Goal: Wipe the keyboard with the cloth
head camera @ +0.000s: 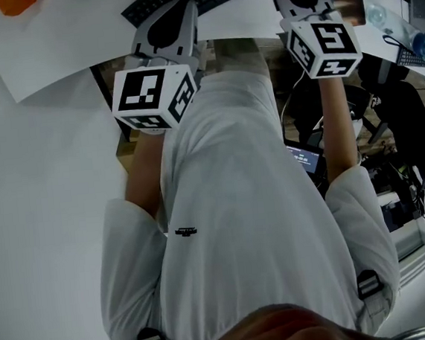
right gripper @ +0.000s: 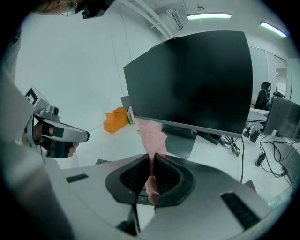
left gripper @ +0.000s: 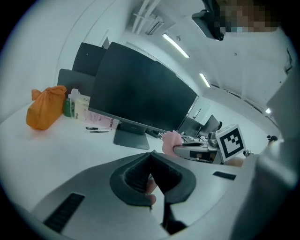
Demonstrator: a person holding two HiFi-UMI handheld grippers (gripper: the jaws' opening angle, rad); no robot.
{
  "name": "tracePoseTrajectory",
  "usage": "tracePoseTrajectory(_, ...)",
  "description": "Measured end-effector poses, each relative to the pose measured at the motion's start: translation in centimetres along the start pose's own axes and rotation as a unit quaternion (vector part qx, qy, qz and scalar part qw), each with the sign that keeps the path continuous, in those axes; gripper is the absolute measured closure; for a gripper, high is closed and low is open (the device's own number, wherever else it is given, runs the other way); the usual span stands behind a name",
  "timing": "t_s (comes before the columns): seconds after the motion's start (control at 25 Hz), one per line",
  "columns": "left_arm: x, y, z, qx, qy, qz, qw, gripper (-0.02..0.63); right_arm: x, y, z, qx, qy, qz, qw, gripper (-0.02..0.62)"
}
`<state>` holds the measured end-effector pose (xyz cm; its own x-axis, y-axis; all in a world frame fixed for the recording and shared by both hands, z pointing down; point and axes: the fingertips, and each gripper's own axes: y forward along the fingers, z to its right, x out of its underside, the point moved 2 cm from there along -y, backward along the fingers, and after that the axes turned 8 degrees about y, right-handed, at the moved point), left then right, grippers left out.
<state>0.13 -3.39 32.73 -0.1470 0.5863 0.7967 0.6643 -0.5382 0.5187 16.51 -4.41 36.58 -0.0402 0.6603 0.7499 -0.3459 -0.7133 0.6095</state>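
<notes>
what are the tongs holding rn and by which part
The right tongs pinch the pink cloth by its lower end; the rest stands up past the tips. The left tongs are shut, apparently on nothing.

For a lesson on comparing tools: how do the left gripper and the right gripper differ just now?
The right gripper is shut on the pink cloth, which stands up from its jaws. The left gripper is shut too, with no cloth. In the head view the right gripper sits higher in the picture than the left gripper. Both have the same build, each with a marker cube.
</notes>
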Motion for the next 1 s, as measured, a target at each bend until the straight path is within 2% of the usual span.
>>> tracePoseTrajectory(0.2, 0.3, 2.6, 0.2, -0.006, -0.005, -0.009, 0.9999, 0.592, -0.1, 1.5, 2.9, 0.009, -0.013, -0.004, 1.0, 0.568)
tracePoseTrajectory(0.44, 0.0, 2.7, -0.9, -0.012, -0.009, -0.007, 0.9999, 0.592, -0.4, 2.8, 3.6, 0.021, -0.024, -0.012, 0.999, 0.568)
tracePoseTrajectory(0.8, 0.2, 4.7, -1.1, -0.022, -0.019, -0.014, 0.9995, 0.592, 0.6, 5.0, 8.0, 0.057, -0.034, -0.03, 0.997, 0.568)
tracePoseTrajectory(1.0, 0.5, 5.2, -1.3, -0.025, -0.024, -0.02, 0.9992, 0.592, 0.8, 6.1, 9.4, 0.062, -0.03, -0.036, 0.997, 0.568)
